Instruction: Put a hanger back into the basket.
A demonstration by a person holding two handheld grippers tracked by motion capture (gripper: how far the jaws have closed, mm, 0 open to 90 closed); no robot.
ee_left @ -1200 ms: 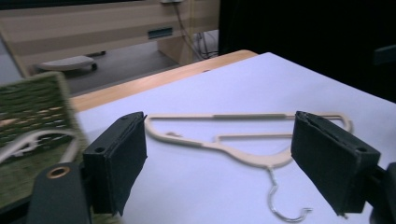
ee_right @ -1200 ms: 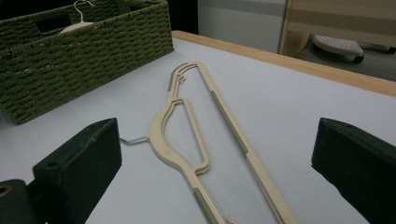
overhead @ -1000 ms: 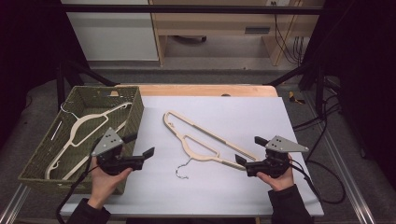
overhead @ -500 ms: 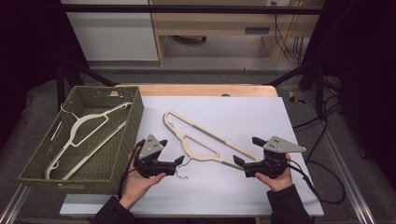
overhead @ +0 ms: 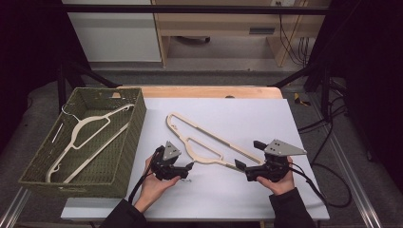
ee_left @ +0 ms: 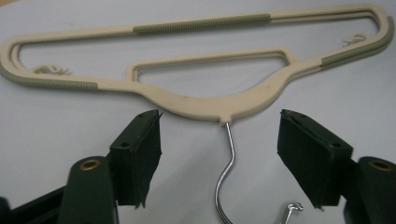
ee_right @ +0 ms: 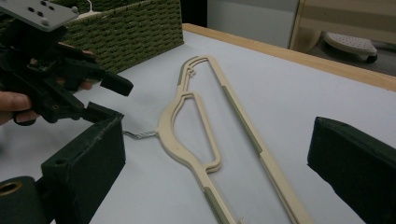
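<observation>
left tool (overhead: 189, 167) spread, jaws just closing in, either side of hook (ee_left: 225, 173), no touch | right tool (overhead: 241, 169) spread, by hanger (overhead: 209, 142) end | hanger flat on table (overhead: 266, 114) | basket (overhead: 124, 142) far left, holds second hanger (overhead: 85, 129)

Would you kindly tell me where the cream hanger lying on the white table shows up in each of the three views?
High view: the hanger lies slanted at the table's centre, right of the green basket.
Left gripper view: it spans the upper half, its metal hook running down between the jaws.
Right gripper view: it runs from top centre to the bottom edge.
Shared landmark: the metal hook, at the hanger's thick middle.
</observation>
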